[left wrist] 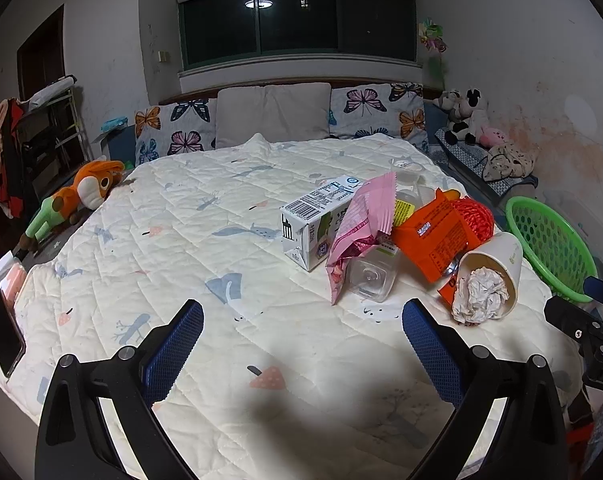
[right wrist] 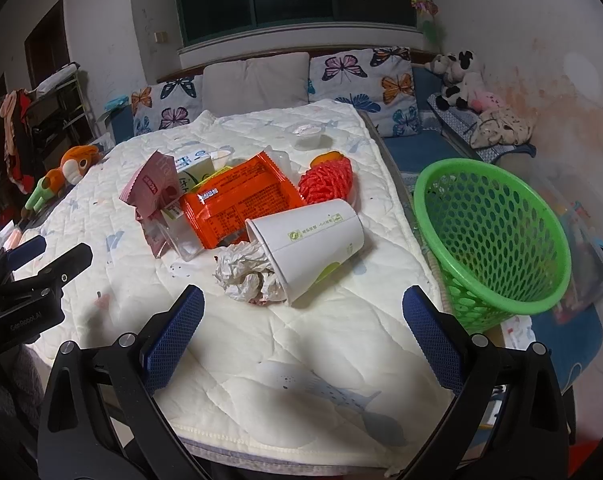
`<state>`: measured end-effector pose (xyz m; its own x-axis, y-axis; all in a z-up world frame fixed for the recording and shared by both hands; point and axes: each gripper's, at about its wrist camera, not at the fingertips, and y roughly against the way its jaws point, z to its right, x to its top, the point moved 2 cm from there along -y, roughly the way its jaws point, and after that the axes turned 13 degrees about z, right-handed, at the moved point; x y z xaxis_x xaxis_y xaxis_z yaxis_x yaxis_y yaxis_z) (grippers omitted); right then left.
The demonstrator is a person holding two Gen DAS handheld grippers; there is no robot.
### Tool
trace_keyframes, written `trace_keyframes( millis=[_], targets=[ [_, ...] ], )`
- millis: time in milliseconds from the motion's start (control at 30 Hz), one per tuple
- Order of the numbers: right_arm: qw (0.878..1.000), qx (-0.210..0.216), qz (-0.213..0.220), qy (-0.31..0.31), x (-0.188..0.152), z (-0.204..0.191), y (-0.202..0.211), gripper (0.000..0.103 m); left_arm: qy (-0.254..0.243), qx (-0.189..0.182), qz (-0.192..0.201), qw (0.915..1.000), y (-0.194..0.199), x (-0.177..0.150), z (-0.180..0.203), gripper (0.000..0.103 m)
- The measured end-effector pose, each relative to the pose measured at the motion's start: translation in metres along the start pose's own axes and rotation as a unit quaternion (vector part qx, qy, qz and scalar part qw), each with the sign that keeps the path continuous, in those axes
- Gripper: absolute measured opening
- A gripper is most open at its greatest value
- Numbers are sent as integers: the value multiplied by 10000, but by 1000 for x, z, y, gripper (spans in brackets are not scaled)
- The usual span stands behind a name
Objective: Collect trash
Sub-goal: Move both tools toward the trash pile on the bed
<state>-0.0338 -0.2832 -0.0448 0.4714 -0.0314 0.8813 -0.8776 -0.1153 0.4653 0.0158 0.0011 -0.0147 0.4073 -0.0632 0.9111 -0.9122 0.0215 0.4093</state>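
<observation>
A heap of trash lies on the quilted bed: a tipped white paper cup (right wrist: 313, 242) with crumpled tissue (right wrist: 247, 274) at its mouth, an orange wrapper (right wrist: 237, 200), a pink wrapper (right wrist: 153, 192), a milk carton (left wrist: 313, 222), a clear plastic container (left wrist: 371, 276) and a red foam net (right wrist: 327, 180). A green mesh basket (right wrist: 497, 240) stands off the bed's right edge. My right gripper (right wrist: 303, 320) is open, just short of the cup and tissue. My left gripper (left wrist: 303, 332) is open over bare quilt, the heap ahead and to its right.
A small lidded plastic cup (right wrist: 307, 134) sits farther back on the quilt. Butterfly pillows (left wrist: 375, 110) line the headboard. An orange plush toy (left wrist: 77, 196) lies off the left side, a phone (left wrist: 1, 332) at the near left corner. Stuffed animals (right wrist: 459, 80) sit at the right.
</observation>
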Motion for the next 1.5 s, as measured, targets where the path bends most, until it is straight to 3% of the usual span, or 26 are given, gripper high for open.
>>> trace_keyframes(
  millis=[1500],
  targets=[
    [10000,-4,-56,-7,-3,1,-8,98,20,-21,-50,10000,-5,-3,-1,97]
  ],
)
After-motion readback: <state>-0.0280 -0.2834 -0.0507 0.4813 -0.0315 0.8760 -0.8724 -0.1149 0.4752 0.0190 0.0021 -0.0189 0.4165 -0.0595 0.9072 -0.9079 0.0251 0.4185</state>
